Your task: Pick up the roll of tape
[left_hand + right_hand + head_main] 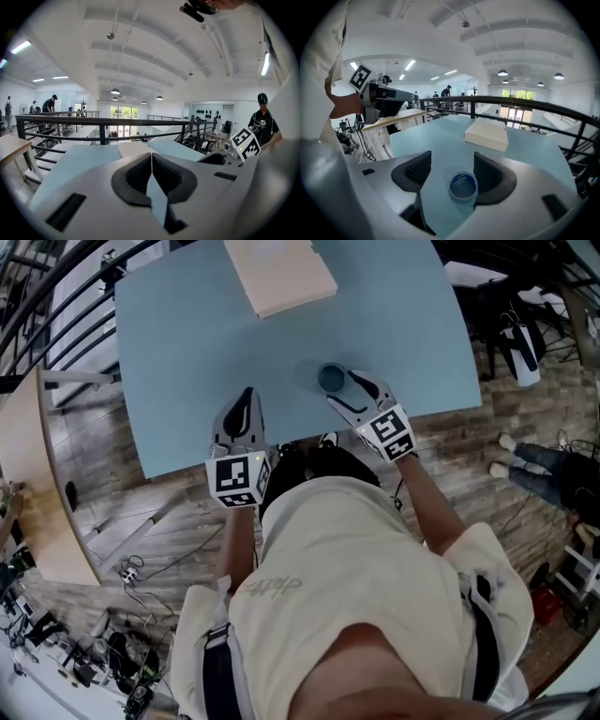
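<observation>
Tape [463, 186] flat on table [187, 352], hole up, between jaws of right gripper [354, 390], spread wide, nothing gripped yet; tape nearer right-hand jaw. Left gripper [246, 407]: jaws together, empty, farther off to left.

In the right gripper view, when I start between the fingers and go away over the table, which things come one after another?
Roll of tape, lying on the table between the open fingers → white box → black railing → bright windows at the far wall.
</observation>
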